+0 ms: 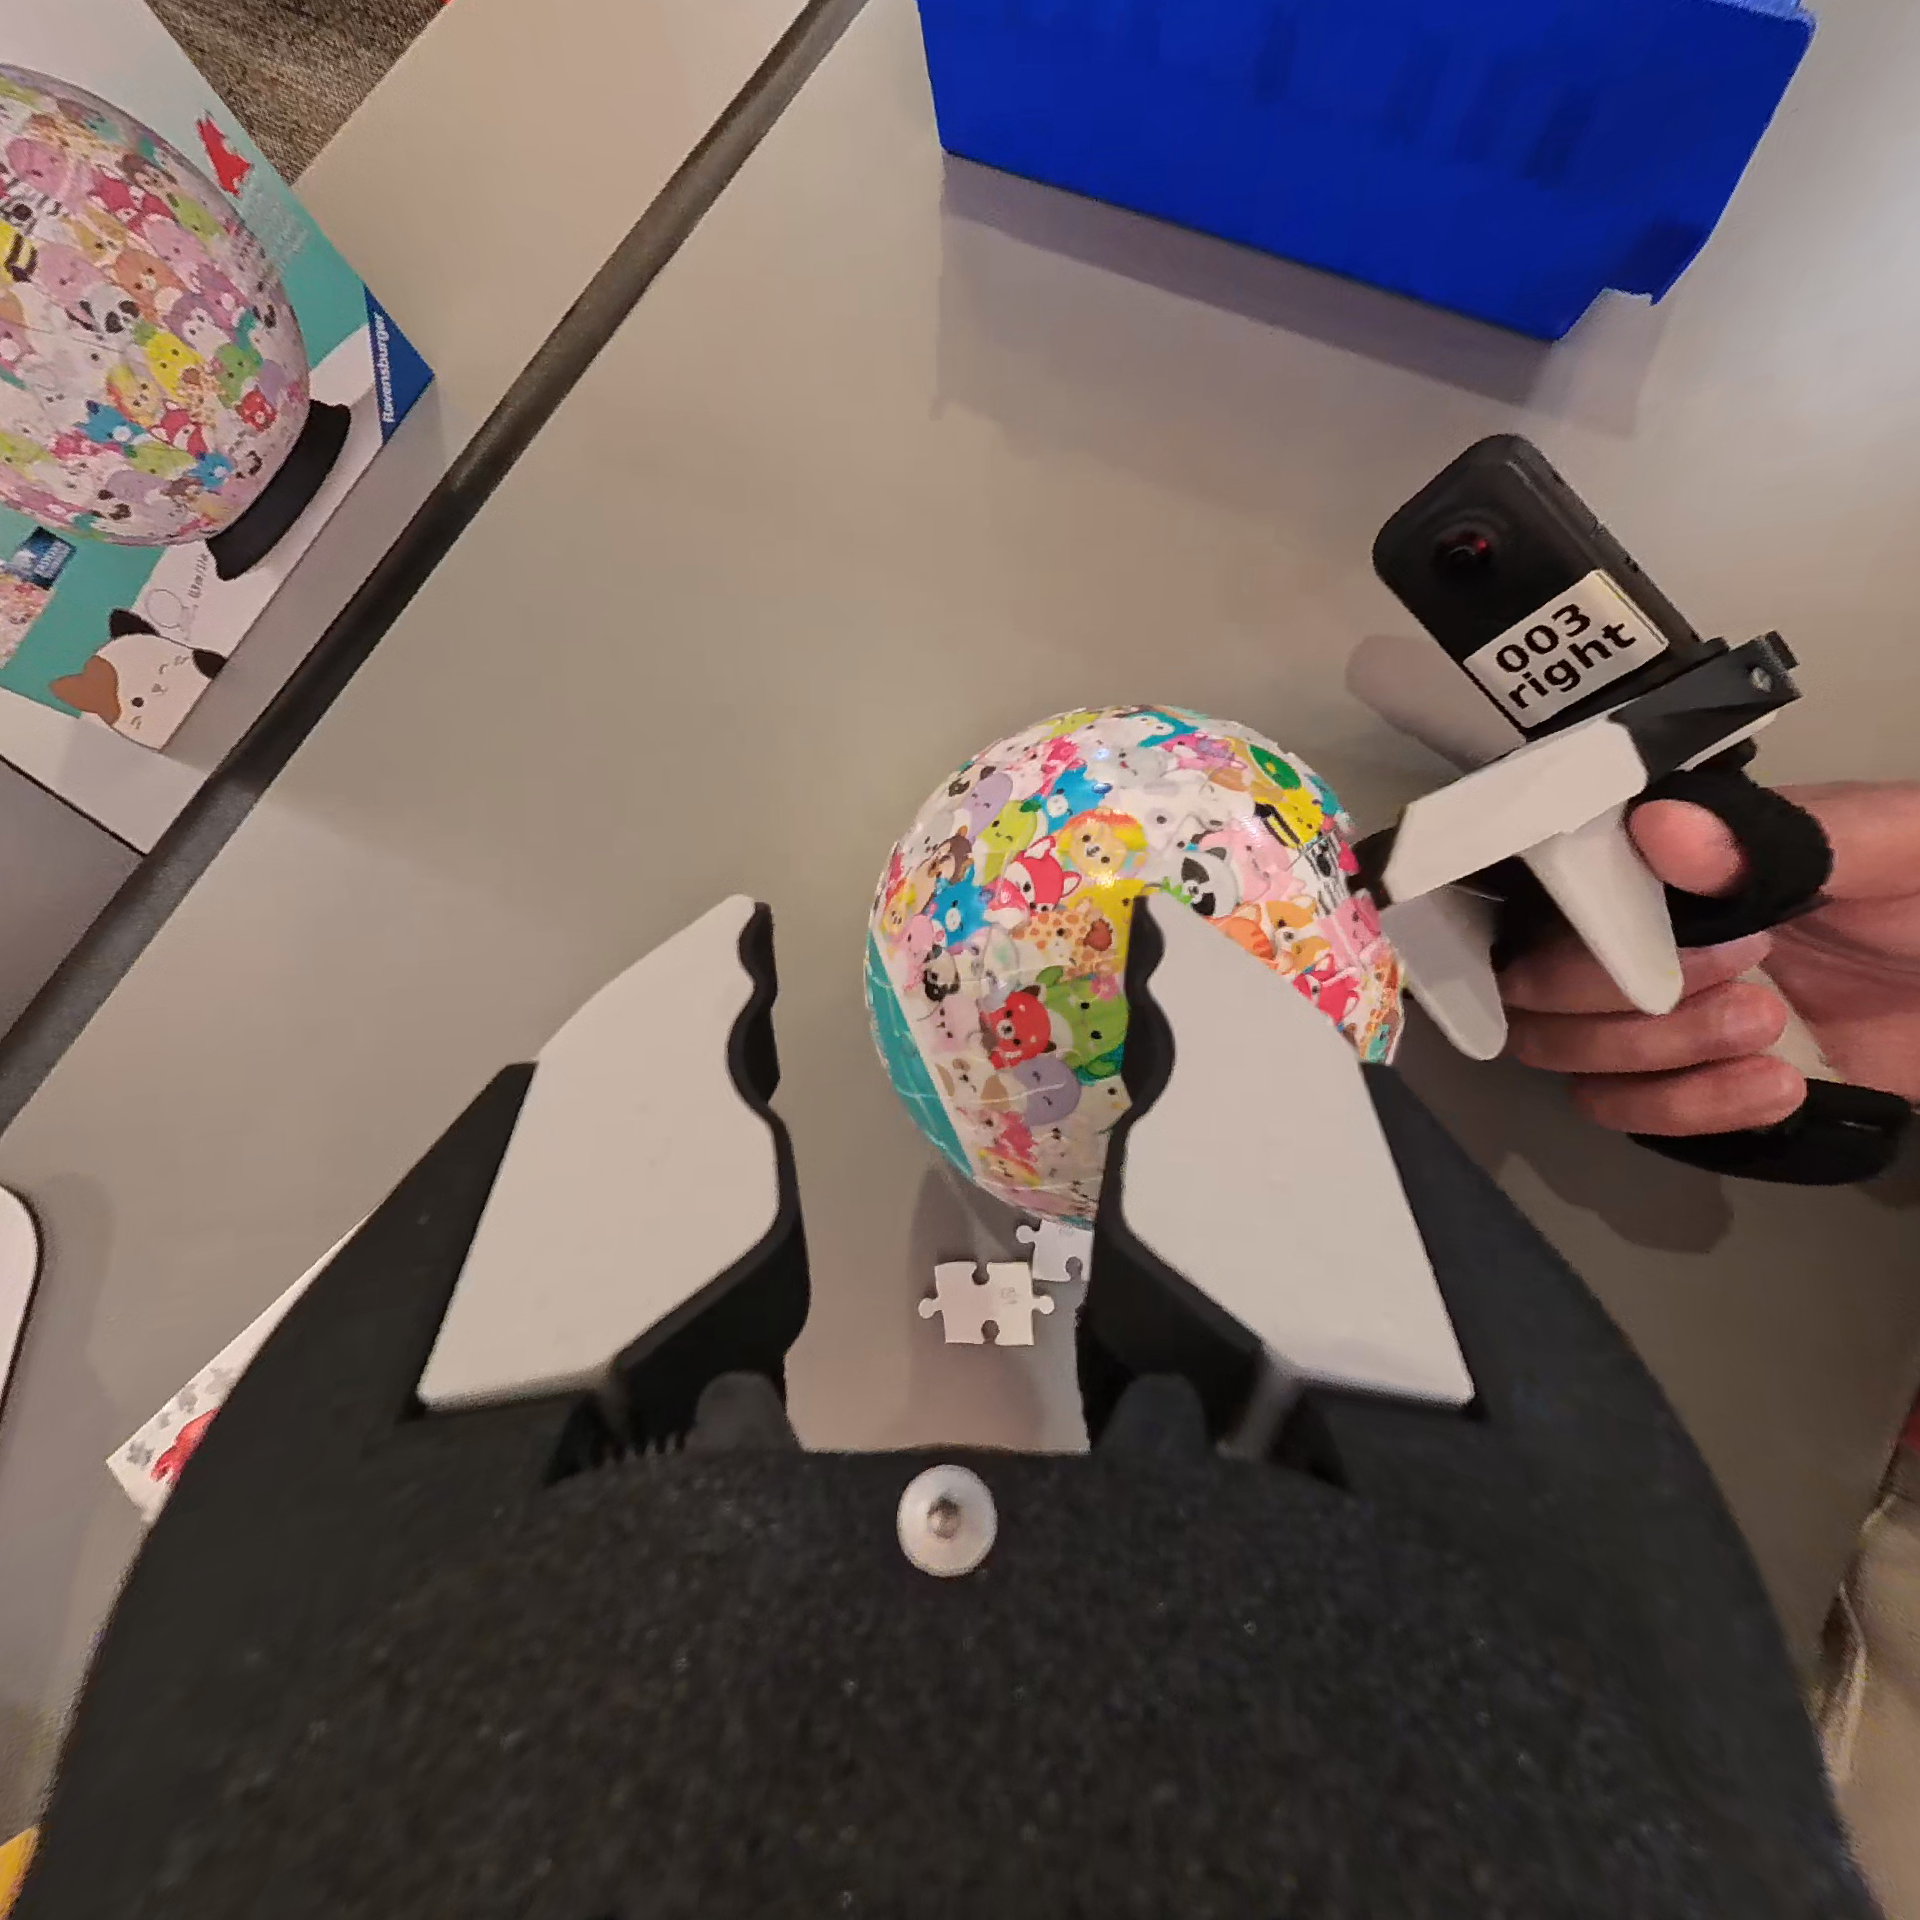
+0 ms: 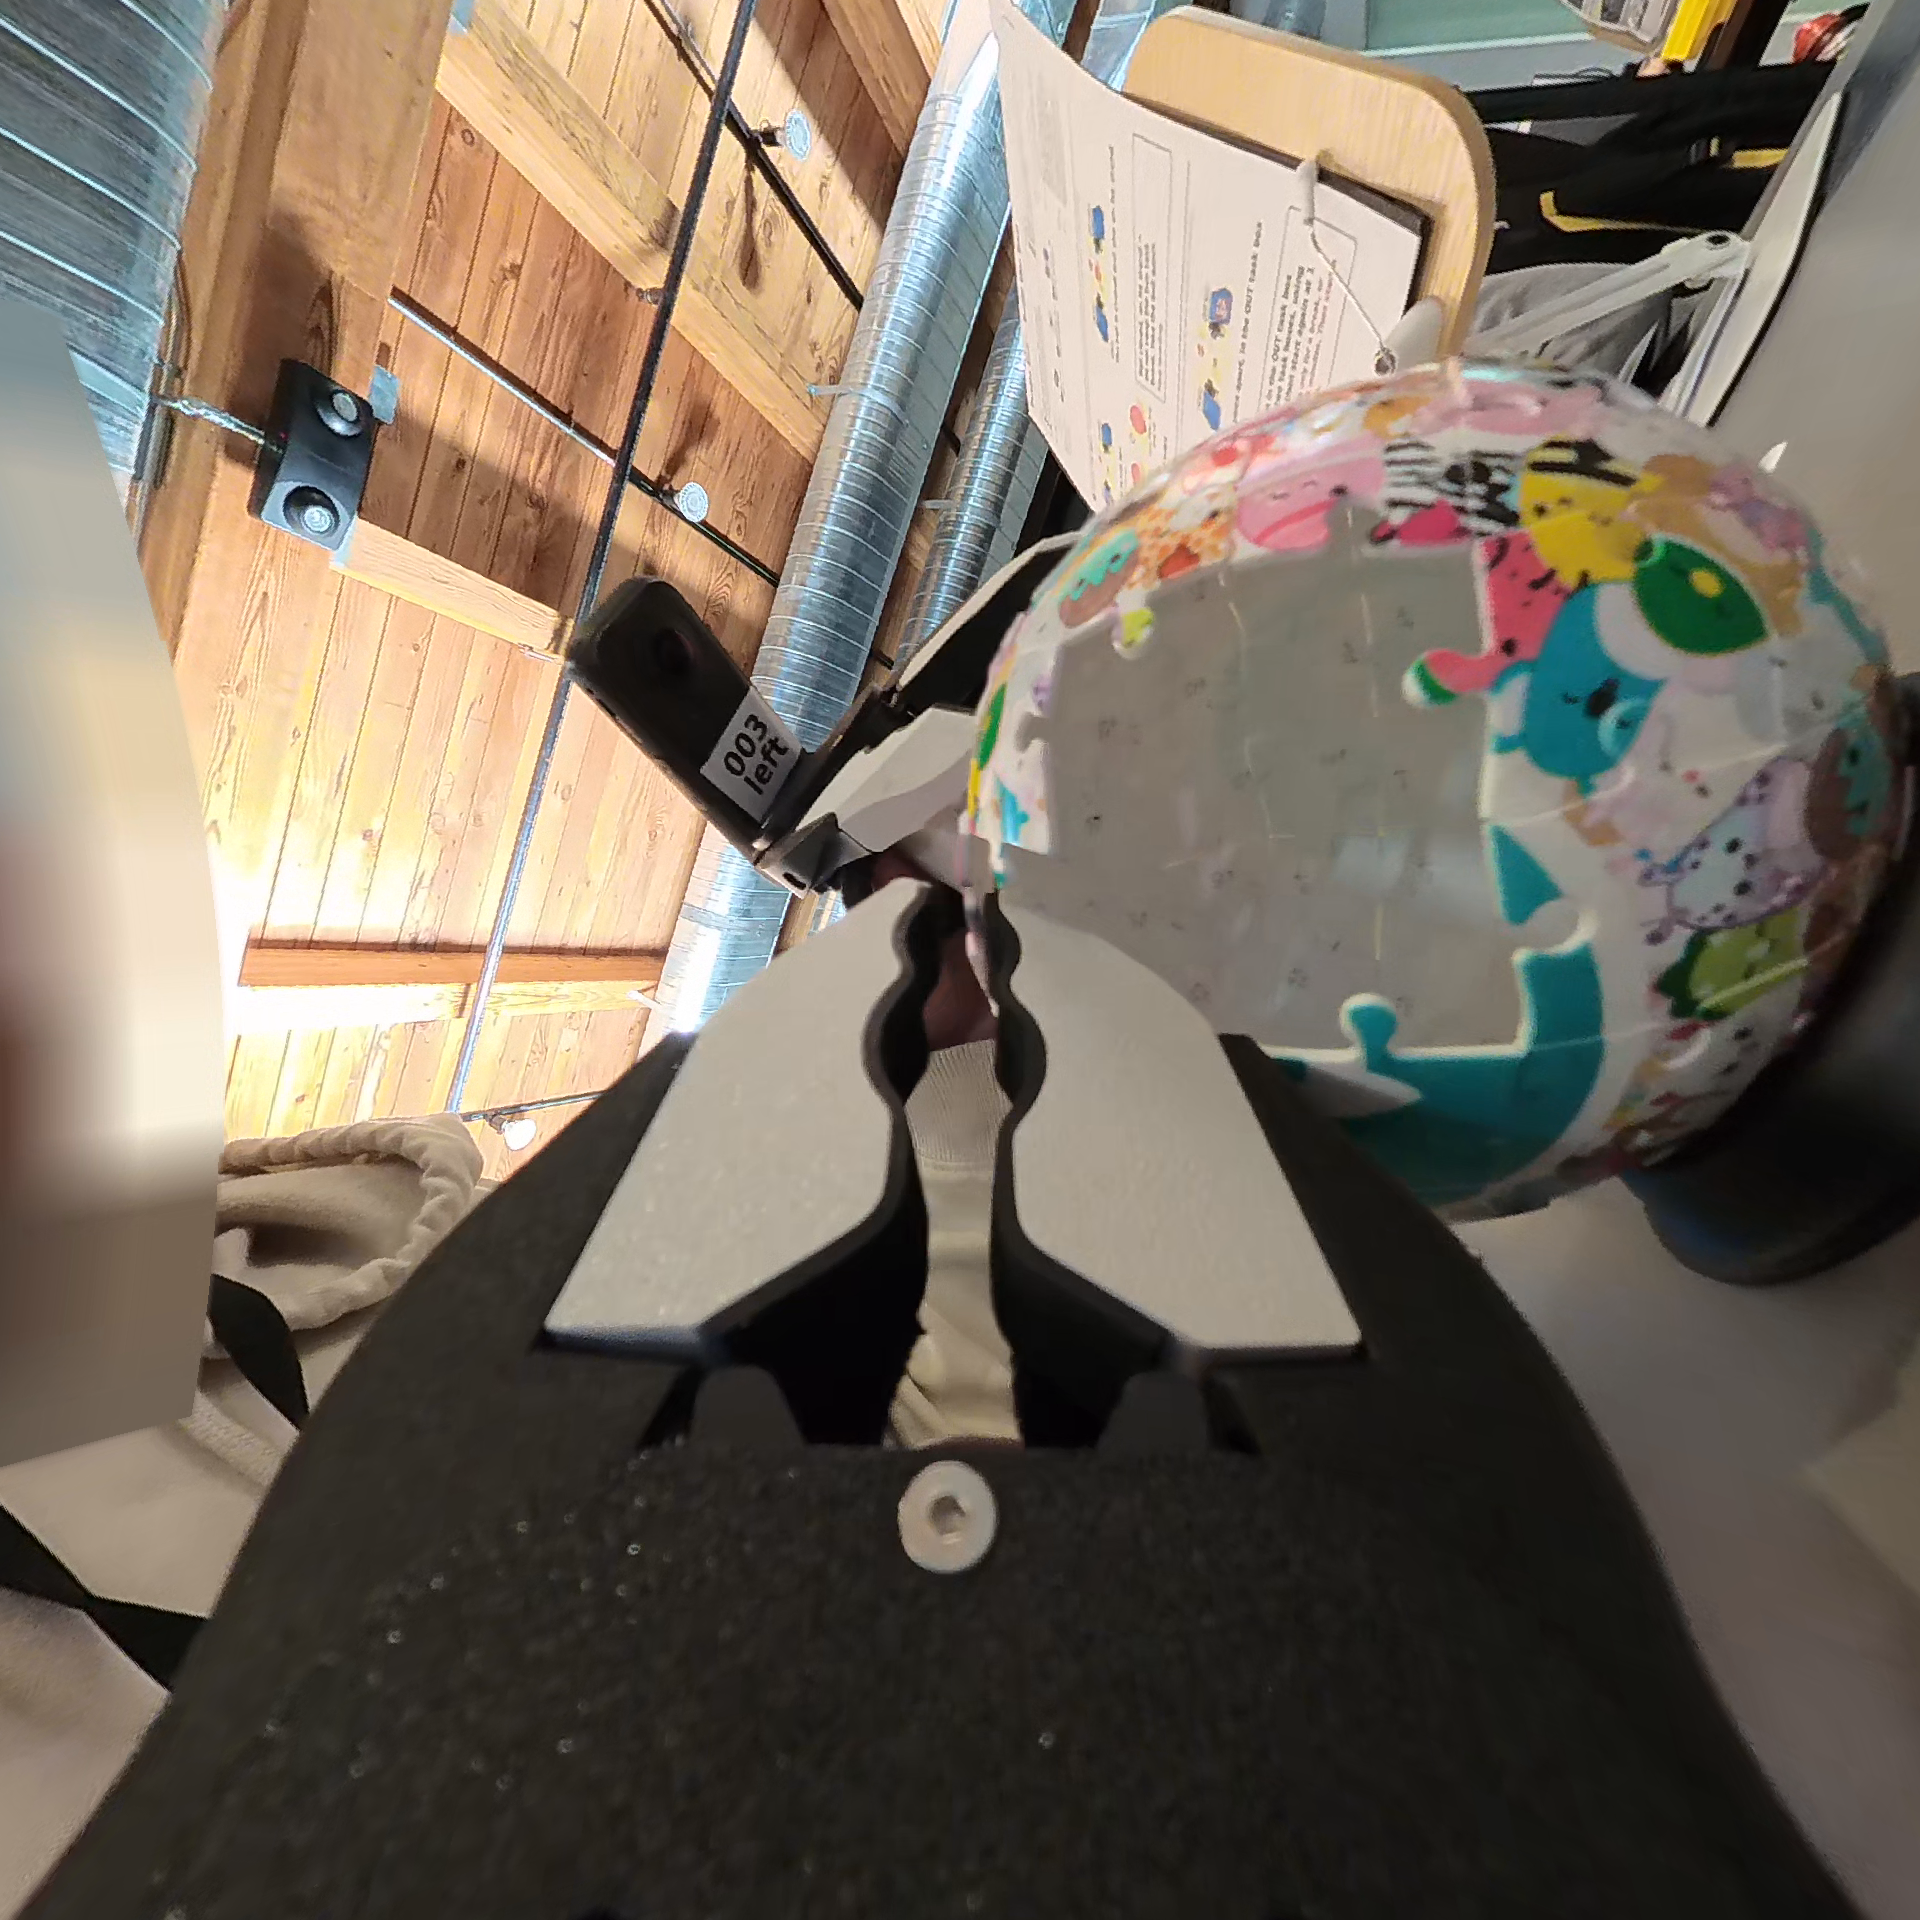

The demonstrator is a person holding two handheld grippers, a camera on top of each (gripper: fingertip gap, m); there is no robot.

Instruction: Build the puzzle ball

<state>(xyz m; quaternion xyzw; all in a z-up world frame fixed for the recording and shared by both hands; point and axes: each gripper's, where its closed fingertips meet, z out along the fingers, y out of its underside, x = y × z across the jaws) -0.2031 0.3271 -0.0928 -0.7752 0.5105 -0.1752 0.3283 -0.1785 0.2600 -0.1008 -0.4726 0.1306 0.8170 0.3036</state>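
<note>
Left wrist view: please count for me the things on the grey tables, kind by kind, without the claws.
Puzzle ball, partly built: 1
Loose white puzzle pieces: 2
Puzzle box: 1
Blue bin: 1
Printed sheet at the left claw's base: 1
Total: 6

We see the puzzle ball (image 1: 1122,935) as glossy printed plastic, catching highlights; through its gap in the right wrist view the inside (image 2: 1278,790) looks matt grey. The loose pieces (image 1: 987,1302) show plain matt white backs. Our left hand-held gripper (image 1: 951,966) has smooth matt grey fingers (image 1: 644,1143) on a grainy black body, with a shiny metal screw (image 1: 945,1524). The surface (image 1: 779,582) is smooth matt grey, the bin (image 1: 1351,145) blue plastic, the box (image 1: 156,395) printed cardboard.
</note>
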